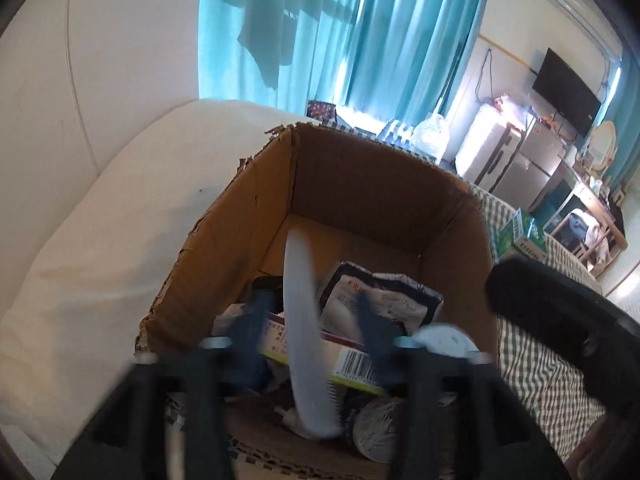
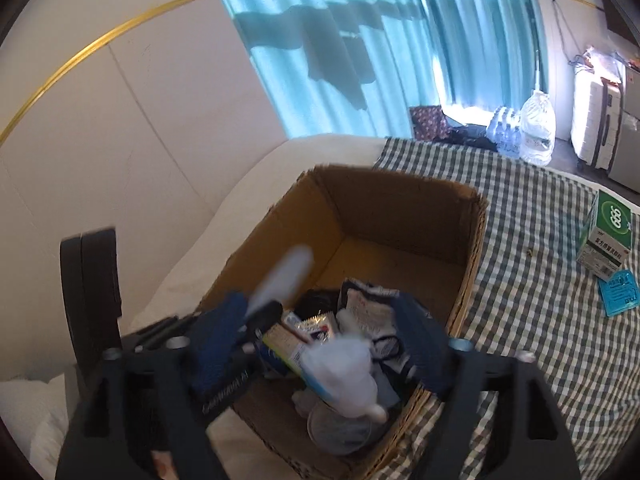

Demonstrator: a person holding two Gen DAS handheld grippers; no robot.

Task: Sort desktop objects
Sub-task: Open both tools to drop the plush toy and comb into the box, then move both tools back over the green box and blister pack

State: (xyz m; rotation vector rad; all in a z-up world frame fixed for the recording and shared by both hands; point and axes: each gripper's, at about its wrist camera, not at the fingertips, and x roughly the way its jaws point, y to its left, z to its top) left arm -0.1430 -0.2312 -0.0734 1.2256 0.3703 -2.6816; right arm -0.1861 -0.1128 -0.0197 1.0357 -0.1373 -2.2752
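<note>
Comb [image 1: 304,332], pale and blurred, lies lengthwise between the open jaws of the left claw [image 1: 312,312] over the cardboard box [image 1: 248,216] at frame centre, apparently untouched by either pad, while the right claw [image 2: 320,340], also open, hovers over the same box, gripping nothing.

Checked bedspread [image 2: 540,300] carries cardboard box [image 2: 400,208], green carton [image 2: 608,236], blue packet [image 2: 619,292]

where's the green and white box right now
The green and white box stands outside the cardboard box, off to its right on the checkered cloth in the right wrist view, with a blue packet just in front of it.
</note>
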